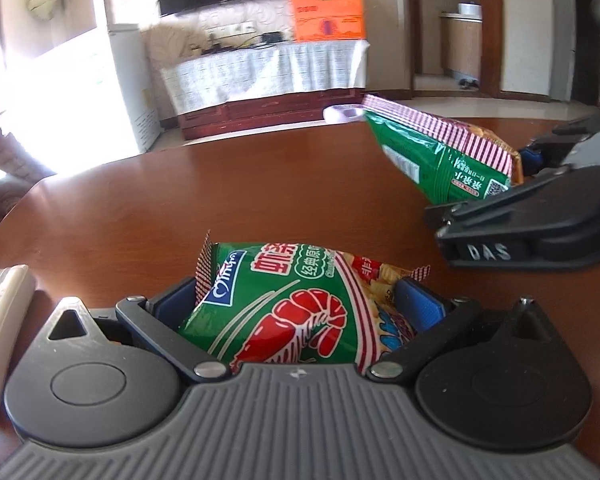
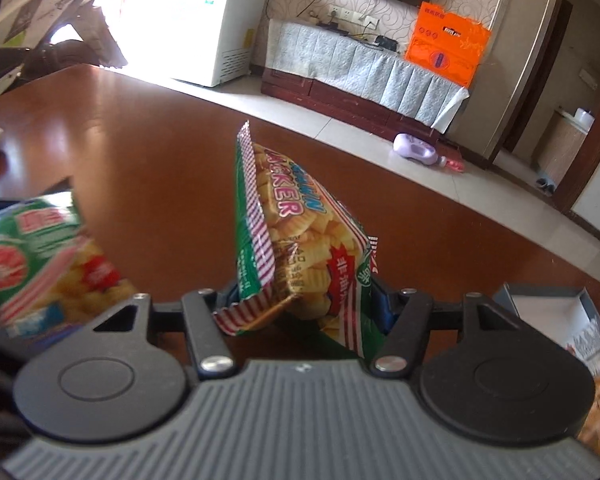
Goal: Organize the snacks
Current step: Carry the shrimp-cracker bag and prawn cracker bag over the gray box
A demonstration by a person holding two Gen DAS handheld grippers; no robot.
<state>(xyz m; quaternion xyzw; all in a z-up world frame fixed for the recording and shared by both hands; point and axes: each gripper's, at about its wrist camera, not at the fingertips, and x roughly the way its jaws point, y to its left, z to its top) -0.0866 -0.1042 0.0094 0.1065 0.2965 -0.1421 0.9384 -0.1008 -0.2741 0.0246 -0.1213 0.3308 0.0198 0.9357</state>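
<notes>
The right gripper point(image 2: 300, 300) is seen clamped on a prawn cracker bag point(image 2: 300, 240), which is held edge-up, clear of the table point(image 2: 160, 140). The left gripper point(image 1: 300, 300) is closed on a second bag point(image 1: 292, 312), gripped low at its sides, printed face up. A box point(image 2: 560, 300) is noted just right of the right gripper, open, with a further packet apparently inside. A pale remote point(image 1: 4, 320) is seen left of the left gripper. The step in hand is judged to be carriage of both bags. The next move is judged to require a swing of the right bag over the box and a controlled release inside its walls.
</notes>
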